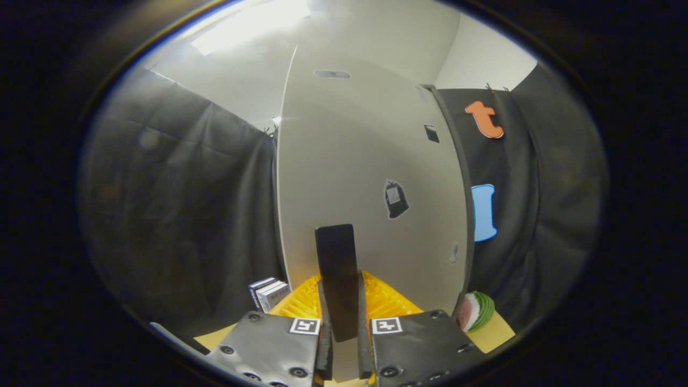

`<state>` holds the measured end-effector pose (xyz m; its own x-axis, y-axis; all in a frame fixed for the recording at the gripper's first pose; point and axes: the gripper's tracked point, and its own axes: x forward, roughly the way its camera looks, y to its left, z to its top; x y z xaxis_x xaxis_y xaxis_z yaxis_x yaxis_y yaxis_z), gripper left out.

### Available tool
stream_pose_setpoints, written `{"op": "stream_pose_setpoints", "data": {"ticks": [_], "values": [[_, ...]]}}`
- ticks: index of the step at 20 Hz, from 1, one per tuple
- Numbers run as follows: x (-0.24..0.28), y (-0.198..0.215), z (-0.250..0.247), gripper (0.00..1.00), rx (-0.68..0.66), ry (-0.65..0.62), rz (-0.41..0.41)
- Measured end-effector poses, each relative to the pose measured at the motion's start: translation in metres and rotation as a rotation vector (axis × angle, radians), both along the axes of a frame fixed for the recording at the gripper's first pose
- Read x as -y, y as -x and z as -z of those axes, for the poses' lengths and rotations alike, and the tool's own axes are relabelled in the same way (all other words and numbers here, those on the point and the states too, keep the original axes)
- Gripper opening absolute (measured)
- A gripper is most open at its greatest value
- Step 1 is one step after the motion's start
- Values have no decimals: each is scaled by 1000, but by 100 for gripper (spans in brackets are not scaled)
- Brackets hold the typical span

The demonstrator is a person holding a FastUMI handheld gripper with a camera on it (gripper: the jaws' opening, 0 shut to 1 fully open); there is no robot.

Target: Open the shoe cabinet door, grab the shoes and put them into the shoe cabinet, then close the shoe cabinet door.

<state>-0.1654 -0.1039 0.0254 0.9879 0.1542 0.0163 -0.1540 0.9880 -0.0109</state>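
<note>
Gripper view: the gripper (pixel 344 344) has its jaws clenched on the dark door handle (pixel 337 279), evidently to swing the shoe cabinet door (pixel 371 177).

The shoe cabinet door (pixel 349 177) is a plain pale grey, and its handle (pixel 337 279), a flat upright bar standing between the fingers of the gripper (pixel 344 344), is glossy black. A small black sticker with a white patch (pixel 395 199) sits on the door, with a smaller black square (pixel 431 133) higher up. Beside the door's foot lies a watermelon slice (pixel 475 310), red with a green striped rind, on a tan tabletop (pixel 492 333). Small white boxes with dark edges (pixel 269 293) stand nearby. Each gripper body carries a black-and-white square marker (pixel 305 325).
</note>
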Motion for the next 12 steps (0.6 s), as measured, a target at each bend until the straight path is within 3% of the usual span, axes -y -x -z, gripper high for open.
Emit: {"op": "stream_pose_setpoints", "data": {"ticks": [12], "values": [[109,81,-21,19,33,33,160]]}}
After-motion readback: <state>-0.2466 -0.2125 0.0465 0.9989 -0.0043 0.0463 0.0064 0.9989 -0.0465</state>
